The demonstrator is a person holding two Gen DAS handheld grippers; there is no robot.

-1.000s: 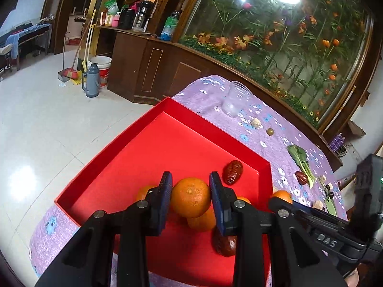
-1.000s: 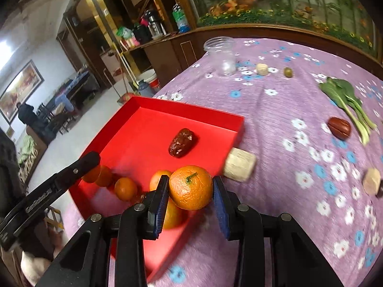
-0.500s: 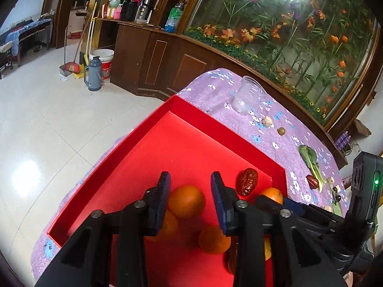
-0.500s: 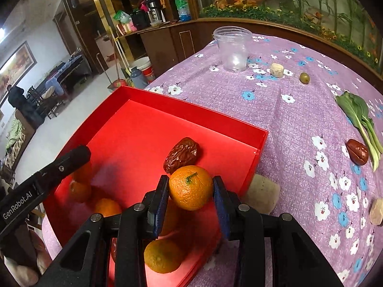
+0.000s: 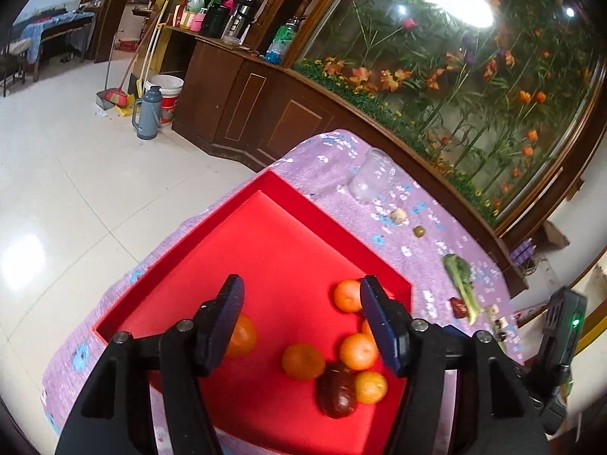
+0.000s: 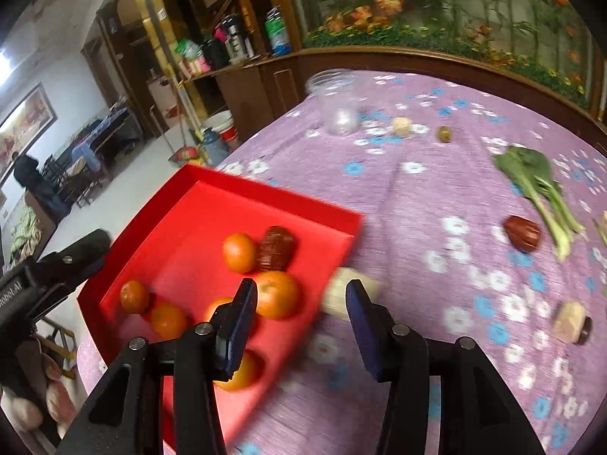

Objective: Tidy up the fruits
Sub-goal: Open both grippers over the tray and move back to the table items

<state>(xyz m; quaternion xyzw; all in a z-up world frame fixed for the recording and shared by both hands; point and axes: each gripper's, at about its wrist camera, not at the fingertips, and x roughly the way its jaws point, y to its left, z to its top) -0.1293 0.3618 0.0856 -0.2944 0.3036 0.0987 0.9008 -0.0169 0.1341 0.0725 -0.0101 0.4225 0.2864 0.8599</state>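
Note:
A red tray [image 5: 288, 204] [image 6: 212, 182] on the purple flowered cloth holds several oranges [image 5: 302, 361] [image 6: 276, 294] and a dark red date [image 5: 337, 389] [image 6: 276, 247]. My left gripper [image 5: 301, 326] is open and empty above the tray, oranges lying below and between its fingers. My right gripper [image 6: 299, 326] is open and empty over the tray's near corner; an orange lies just past its left finger. A second date [image 6: 522, 230] lies on the cloth to the right.
On the cloth lie a clear plastic cup [image 6: 335, 102], a pale chunk [image 6: 401, 126], an olive [image 6: 444, 133], a leafy green [image 6: 538, 182], a beige block beside the tray [image 6: 341, 295] and another chunk [image 6: 568, 321]. The table edge drops to the floor left of the tray.
Both grippers have opened and let their oranges go into the tray. Both have pulled back and up from the fruit. The right view is blurred by motion.

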